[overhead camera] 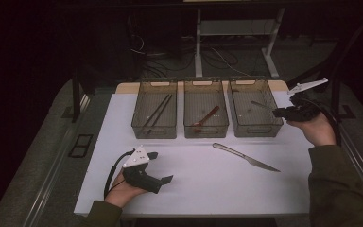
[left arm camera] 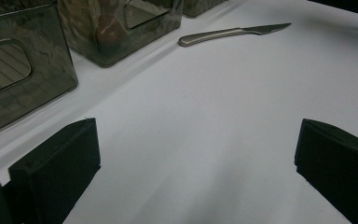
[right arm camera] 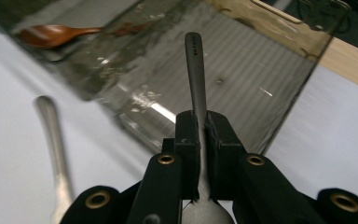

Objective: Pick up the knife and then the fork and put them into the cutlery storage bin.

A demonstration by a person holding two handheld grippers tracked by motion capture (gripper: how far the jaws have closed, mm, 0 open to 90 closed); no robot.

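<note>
Spoon (right arm camera: 195, 74) sits pinched in our right gripper (overhead camera: 283, 112), handle poking over the right bin (overhead camera: 264, 126), ready, we judge, to drop in, while our left gripper (overhead camera: 163, 182) rests wide and empty near the knife (overhead camera: 245, 157).

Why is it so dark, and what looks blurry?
High view: the room behind is black, and just the white table is lit. Left gripper view: the near black fingers look soft, while the knife is sharper. Right gripper view: the knife at left is smeared, and glare streaks the bin.
</note>
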